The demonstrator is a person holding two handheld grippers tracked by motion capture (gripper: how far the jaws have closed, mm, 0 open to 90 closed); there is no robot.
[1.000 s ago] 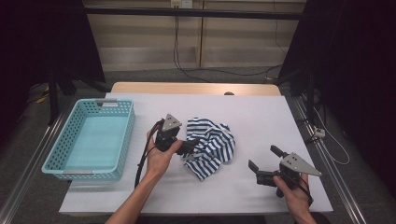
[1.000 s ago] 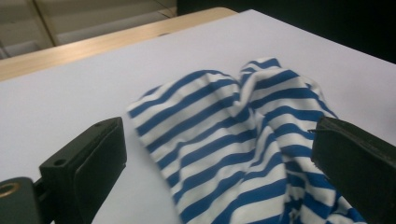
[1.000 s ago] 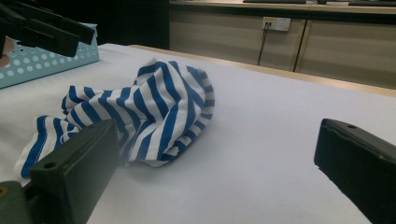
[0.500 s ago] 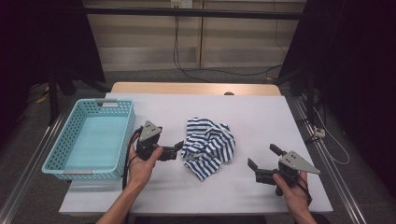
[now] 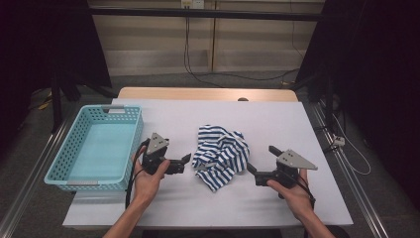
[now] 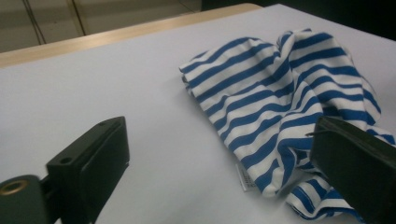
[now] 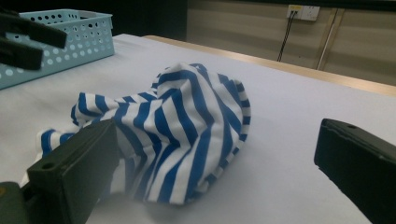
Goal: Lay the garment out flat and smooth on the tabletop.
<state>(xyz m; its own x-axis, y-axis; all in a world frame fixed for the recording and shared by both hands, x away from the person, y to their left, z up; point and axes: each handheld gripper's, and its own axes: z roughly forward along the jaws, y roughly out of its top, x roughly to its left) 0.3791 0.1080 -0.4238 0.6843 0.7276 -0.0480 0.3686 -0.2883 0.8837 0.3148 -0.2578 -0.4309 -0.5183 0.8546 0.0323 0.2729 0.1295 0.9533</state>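
A crumpled blue-and-white striped cloth lies in a heap at the middle of the white table. My left gripper rests just left of the cloth, open, its jaws pointing at it with a small gap between. In the left gripper view the cloth lies ahead and to the right, partly behind the right jaw. My right gripper is open just right of the cloth, holding nothing. In the right gripper view the cloth sits between and beyond the wide jaws.
A light blue plastic basket stands at the table's left side, nothing visible inside; its perforated wall shows far off with the left gripper in front of it. Bare table surrounds the cloth. A wooden edge runs along the back.
My left gripper has drawn back from the cloth, leftward and toward the person, and now rests clear of it. My right gripper has shifted slightly left toward the cloth.
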